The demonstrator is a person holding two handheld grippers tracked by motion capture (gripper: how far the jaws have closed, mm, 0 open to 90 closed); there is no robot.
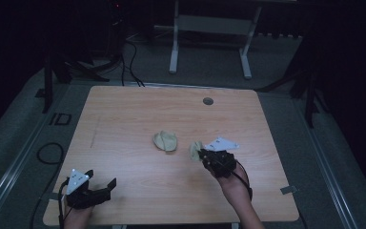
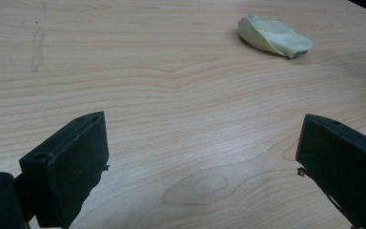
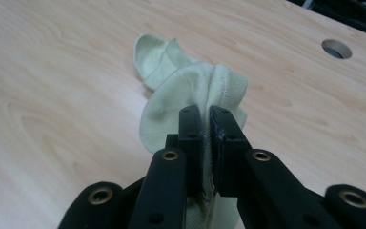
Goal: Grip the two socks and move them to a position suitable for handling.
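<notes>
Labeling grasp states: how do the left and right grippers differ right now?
The left gripper has its jaws spread wide with nothing between them; the right gripper is shut on a pale green sock. The left one sits near the table's front left corner; the right one is nearer the middle. Both are black, hand-held two-jaw tools.

On the wooden desk [image 1: 124, 114] a pale green sock [image 1: 165, 140] lies crumpled near the middle. The right tool [image 1: 201, 153] is just beside it to the right and grips a second pale sock [image 1: 195, 149]. The left tool [image 1: 101, 181], with jaws wide apart, rests at the near left corner. A round hole [image 1: 208, 101] is in the far part of the desk.
</notes>
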